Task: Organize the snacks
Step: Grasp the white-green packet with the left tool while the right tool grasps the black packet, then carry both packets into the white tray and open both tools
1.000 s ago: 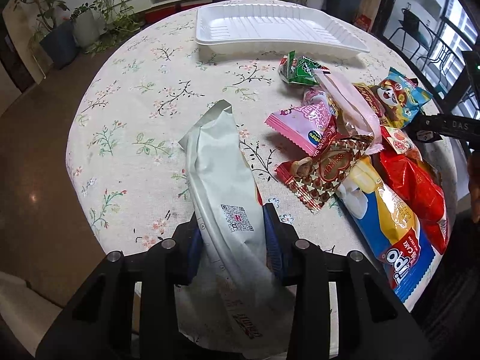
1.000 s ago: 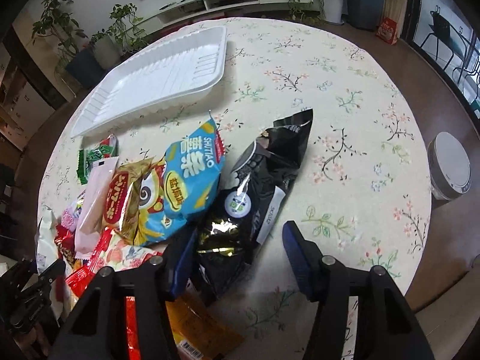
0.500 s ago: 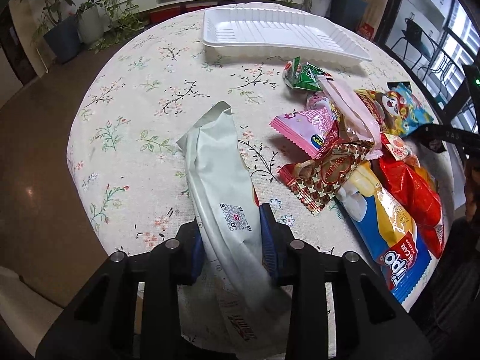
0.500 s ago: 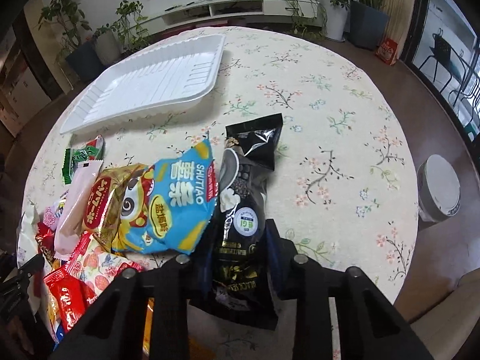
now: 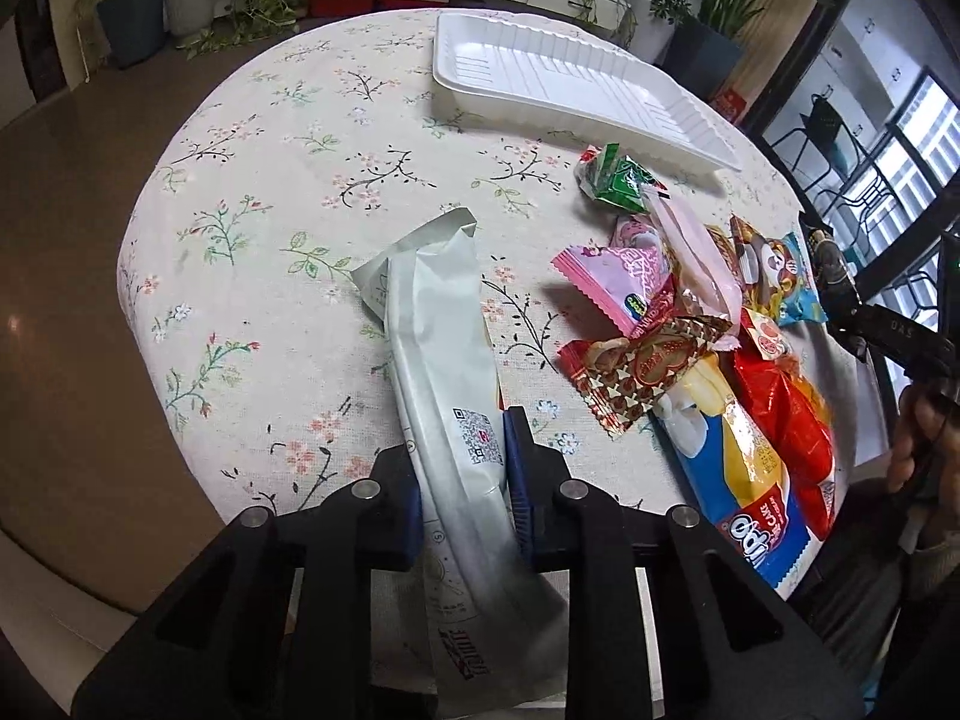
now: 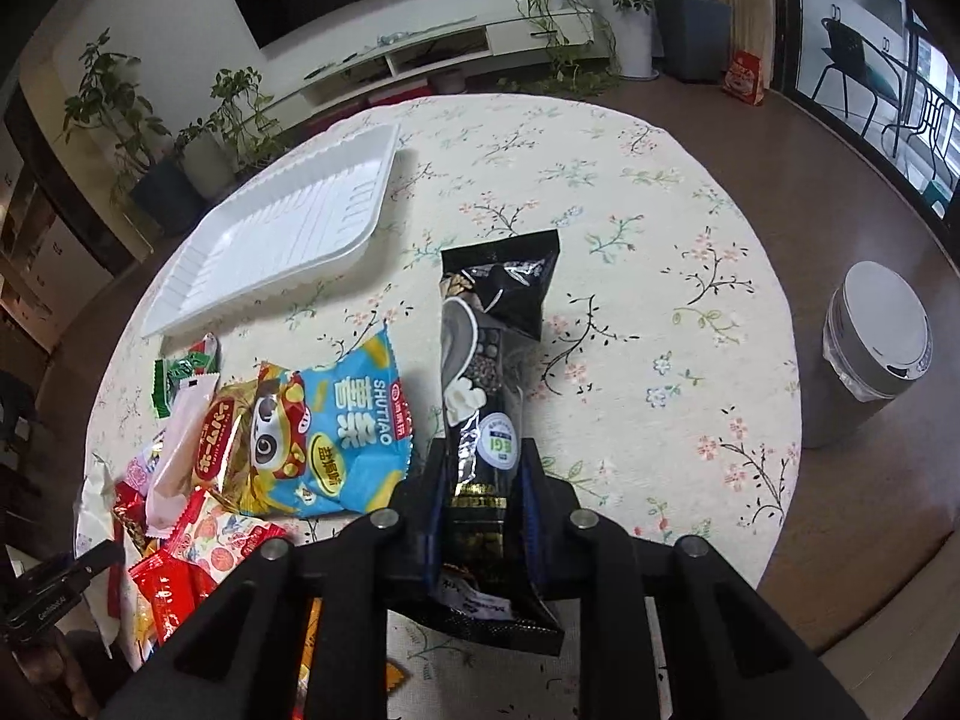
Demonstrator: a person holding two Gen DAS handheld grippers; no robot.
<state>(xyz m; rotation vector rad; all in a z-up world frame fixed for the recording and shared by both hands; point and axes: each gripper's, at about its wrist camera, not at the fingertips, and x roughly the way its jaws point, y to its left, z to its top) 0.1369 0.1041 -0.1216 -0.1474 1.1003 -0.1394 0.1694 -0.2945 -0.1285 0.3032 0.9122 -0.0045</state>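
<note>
My left gripper (image 5: 459,468) is shut on a long pale grey-white snack bag (image 5: 441,348) and holds it lifted above the round floral table (image 5: 270,180). My right gripper (image 6: 483,480) is shut on a long black snack bag (image 6: 486,372), lifted over the table (image 6: 660,276). A white plastic tray (image 5: 558,75) sits empty at the far side; it also shows in the right wrist view (image 6: 282,234). A pile of snack packs (image 5: 690,330) lies between the grippers, with a blue chip bag (image 6: 336,438) on top in the right view.
A green packet (image 5: 618,180) lies near the tray's front edge. A blue and yellow cake pack (image 5: 738,480) and a red bag (image 5: 786,420) lie at the near table edge. A white lidded bin (image 6: 876,336) stands on the floor at right. Potted plants line the far wall.
Both grippers have closed on their bags and lifted them. The right gripper went from open around the black bag to shut on it. The table looks farther below.
</note>
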